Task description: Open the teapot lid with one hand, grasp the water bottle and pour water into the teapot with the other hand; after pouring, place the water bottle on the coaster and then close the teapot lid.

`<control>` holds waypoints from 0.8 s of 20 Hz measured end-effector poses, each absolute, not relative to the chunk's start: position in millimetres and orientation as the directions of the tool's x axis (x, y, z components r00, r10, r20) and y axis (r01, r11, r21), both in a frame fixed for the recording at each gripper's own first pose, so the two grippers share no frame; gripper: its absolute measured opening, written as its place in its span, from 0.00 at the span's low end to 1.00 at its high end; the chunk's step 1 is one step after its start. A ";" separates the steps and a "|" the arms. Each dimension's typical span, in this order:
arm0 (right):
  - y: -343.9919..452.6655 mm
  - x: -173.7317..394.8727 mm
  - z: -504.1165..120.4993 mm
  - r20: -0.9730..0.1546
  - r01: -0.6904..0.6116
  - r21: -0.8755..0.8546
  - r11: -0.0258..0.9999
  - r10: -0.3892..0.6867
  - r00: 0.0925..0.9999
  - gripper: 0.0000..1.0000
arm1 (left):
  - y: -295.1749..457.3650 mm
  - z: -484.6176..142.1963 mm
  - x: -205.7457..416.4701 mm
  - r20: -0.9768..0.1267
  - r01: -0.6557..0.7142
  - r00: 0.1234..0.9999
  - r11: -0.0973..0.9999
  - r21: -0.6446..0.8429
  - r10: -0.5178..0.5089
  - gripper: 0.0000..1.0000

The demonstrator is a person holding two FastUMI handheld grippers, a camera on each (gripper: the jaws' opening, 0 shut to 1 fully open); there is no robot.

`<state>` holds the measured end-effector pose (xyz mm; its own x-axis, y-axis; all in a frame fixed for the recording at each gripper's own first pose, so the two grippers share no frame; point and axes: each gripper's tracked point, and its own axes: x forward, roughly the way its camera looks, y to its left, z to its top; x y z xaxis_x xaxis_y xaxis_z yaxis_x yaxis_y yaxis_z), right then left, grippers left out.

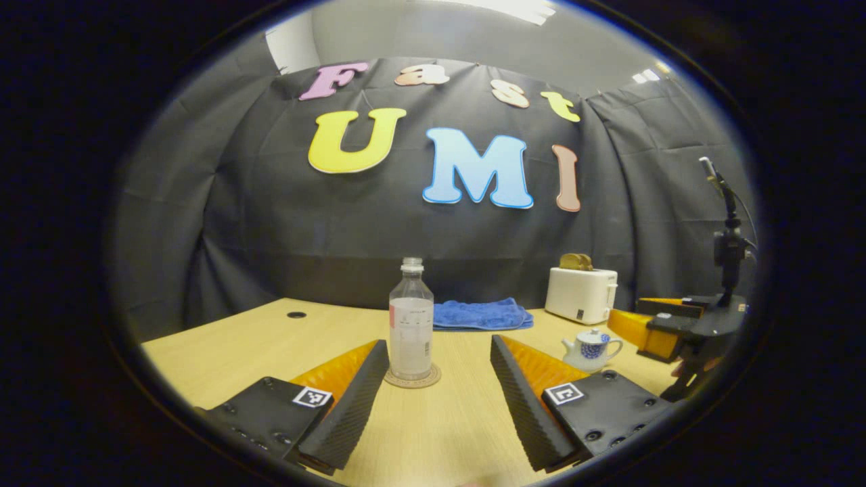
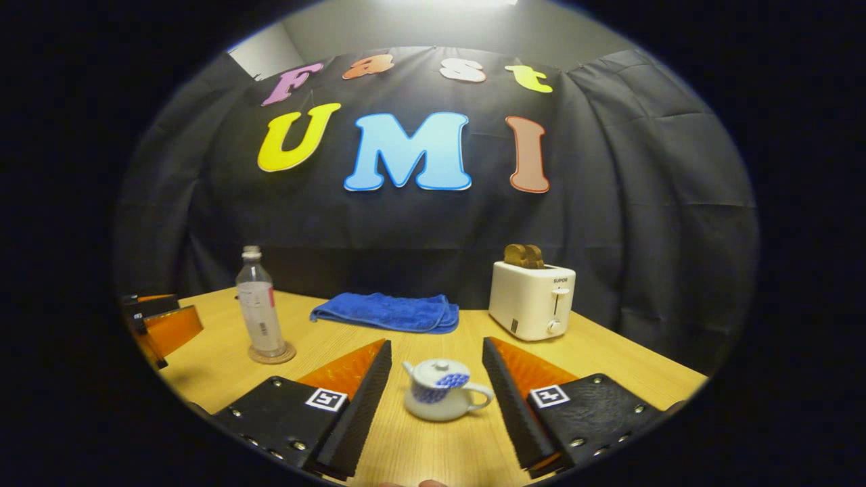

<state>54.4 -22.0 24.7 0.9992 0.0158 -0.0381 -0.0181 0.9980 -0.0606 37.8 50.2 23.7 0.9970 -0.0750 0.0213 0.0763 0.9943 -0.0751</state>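
While both tools gape wide, water bottle [image 1: 411,318] stands on coaster [image 1: 413,379].

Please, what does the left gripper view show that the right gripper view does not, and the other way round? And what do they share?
Left gripper view: the right claw at the right edge, open, with a black pole above it, and a dark hole in the table.
Right gripper view: the left claw at the left edge, open.
Shared: the bottle upright on its coaster, the teapot with its lid on, the blue towel, and the toaster with bread in it.
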 end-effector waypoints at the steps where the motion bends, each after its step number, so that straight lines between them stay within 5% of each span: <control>1: -14.0 41.6 16.6 -0.052 -0.028 -0.048 0.998 0.025 0.998 0.88 | 41.7 22.1 31.3 0.018 0.084 0.996 0.993 -0.081 -0.083 1.00; 7: 1.2 -0.9 -11.5 -0.096 0.011 -0.011 1.000 -0.012 0.995 0.92 | 10.7 -4.8 -2.1 -0.031 0.070 0.997 0.996 -0.064 -0.072 1.00; 16: 6.9 -13.6 1.5 -0.001 0.016 -0.002 1.000 -0.016 1.000 0.93 | 8.0 -0.6 -9.0 -0.004 0.007 1.000 1.000 0.001 -0.007 1.00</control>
<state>-13.6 6.9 1.5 0.9999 -0.0162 -0.0010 0.0162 0.9999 -0.0016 -9.0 8.0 -0.6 1.0000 -0.0069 -0.0038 0.0069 1.0000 0.0007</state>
